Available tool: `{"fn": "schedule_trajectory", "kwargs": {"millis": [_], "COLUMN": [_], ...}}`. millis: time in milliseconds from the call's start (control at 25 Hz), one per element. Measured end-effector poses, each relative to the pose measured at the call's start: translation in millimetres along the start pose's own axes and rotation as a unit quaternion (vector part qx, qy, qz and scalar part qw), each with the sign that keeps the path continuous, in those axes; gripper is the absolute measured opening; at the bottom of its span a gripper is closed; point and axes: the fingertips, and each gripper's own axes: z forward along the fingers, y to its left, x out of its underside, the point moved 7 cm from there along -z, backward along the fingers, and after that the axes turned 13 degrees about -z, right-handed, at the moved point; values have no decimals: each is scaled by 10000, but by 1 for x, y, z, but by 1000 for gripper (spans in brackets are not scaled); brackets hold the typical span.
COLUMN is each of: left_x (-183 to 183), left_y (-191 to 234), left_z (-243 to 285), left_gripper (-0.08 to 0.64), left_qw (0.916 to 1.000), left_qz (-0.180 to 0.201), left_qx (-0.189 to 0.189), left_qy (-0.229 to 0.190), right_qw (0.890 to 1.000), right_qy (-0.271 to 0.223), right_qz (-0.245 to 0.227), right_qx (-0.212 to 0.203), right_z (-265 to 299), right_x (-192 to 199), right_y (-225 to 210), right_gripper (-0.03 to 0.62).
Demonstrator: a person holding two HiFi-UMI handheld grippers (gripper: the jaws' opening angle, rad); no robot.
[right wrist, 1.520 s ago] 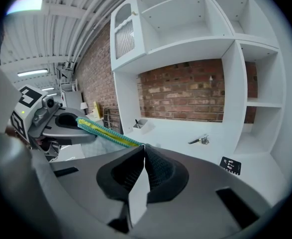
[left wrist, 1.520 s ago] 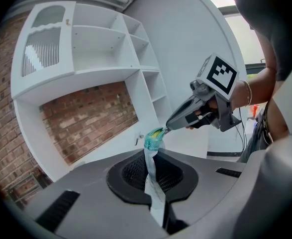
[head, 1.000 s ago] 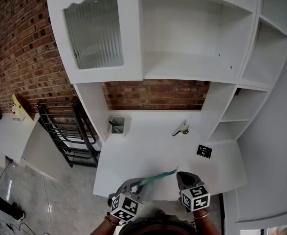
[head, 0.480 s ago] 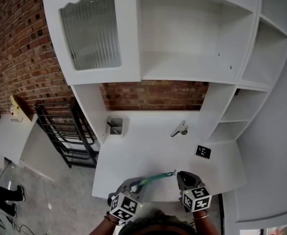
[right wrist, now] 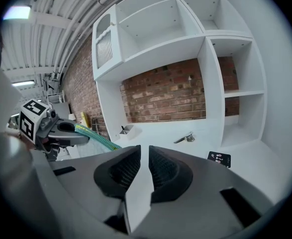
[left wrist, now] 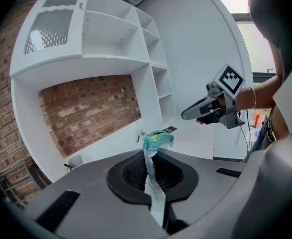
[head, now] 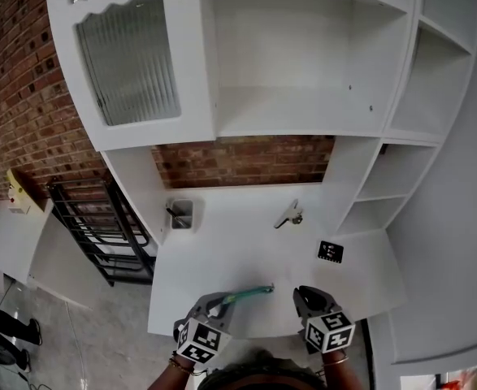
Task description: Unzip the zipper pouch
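Observation:
The zipper pouch (head: 248,294) is a thin teal-edged strip above the white table's front edge (head: 222,331). My left gripper (head: 212,306) is shut on its near end. In the left gripper view the clear pouch with its teal zip end (left wrist: 156,140) stands up between the pressed pads. My right gripper (head: 305,298) hangs a short way to the right of the pouch's far end and does not touch it. Its jaws have just been opening, and a narrow empty gap (right wrist: 144,156) shows between them. The right gripper view shows the left gripper (right wrist: 73,133) with the pouch (right wrist: 97,139) at left.
Further back on the table are a black tag card (head: 331,251), a small metal piece (head: 288,215) and a little grey cup (head: 180,214). White shelves (head: 303,120) and a brick wall rise behind. A black rack (head: 100,234) stands left of the table.
The pouch's far end, which was at the right gripper's tips, is now apart from them. The left gripper has carried the pouch a little to the left. The head view has shifted.

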Motion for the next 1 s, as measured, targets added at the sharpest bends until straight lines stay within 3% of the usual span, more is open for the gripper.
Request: {"fn": "schedule_trajectory", "kwargs": {"millis": [400, 720, 1000], "left_x": [-26, -55, -70], "left_y": [18, 34, 36], "left_z": [30, 77, 127], "left_gripper": [3, 3, 3], "left_qw": [9998, 9992, 9993], "left_qz": [61, -146, 65], "left_qx": [11, 132, 216], "left_qy": [-170, -357, -285], "right_qw": [9996, 9985, 9968], "right_qy": [-128, -282, -154], "right_qz": [62, 196, 139], "right_qx": [253, 429, 772], "right_z": [-3, -14, -30], "right_x": [-2, -5, 0], "right_y": [-21, -40, -56], "right_gripper": [43, 32, 31]}}
